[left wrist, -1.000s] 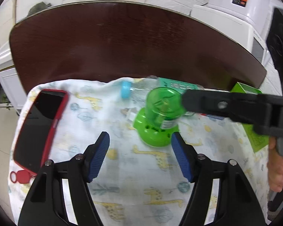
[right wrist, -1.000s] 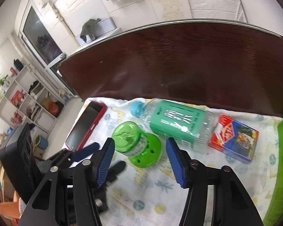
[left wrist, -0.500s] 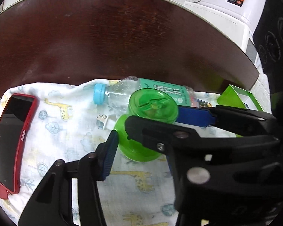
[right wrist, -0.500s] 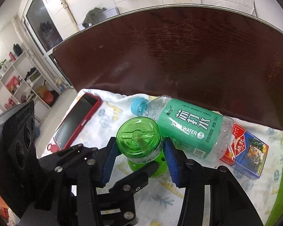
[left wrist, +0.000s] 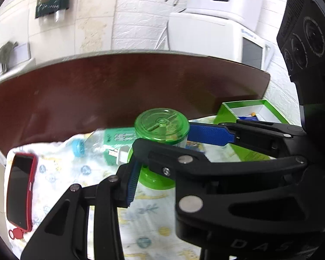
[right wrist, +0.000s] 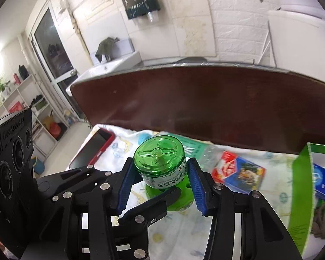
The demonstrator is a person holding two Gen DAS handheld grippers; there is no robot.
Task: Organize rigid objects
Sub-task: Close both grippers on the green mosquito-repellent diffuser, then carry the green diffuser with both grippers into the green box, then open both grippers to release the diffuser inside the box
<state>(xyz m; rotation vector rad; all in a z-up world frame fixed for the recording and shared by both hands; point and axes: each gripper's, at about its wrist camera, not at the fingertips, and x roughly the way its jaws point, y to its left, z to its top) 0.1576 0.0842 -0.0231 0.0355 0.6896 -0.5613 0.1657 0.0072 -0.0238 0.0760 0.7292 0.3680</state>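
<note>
Pinching the green container (right wrist: 160, 166) with our right gripper (right wrist: 160, 186), blue pads pressed to either side of its labelled body, we seem to be in the lifting step. Our left gripper (left wrist: 145, 169) is closing around the container's wide green base; the one pad we can see sits against it, the other is hidden behind the right gripper. The next move, we judge, calls for carrying the container to the open green box (left wrist: 247, 108) at the right edge of the surface, keeping it upright. Just behind it on the giraffe-print cloth (right wrist: 184, 227) lie a soda water bottle (left wrist: 110, 145) and a card pack (right wrist: 238, 173). A red phone (left wrist: 19, 192) lies at the cloth's left edge. Beyond, the dark surface (right wrist: 205, 101) lies open to its far edge.
</note>
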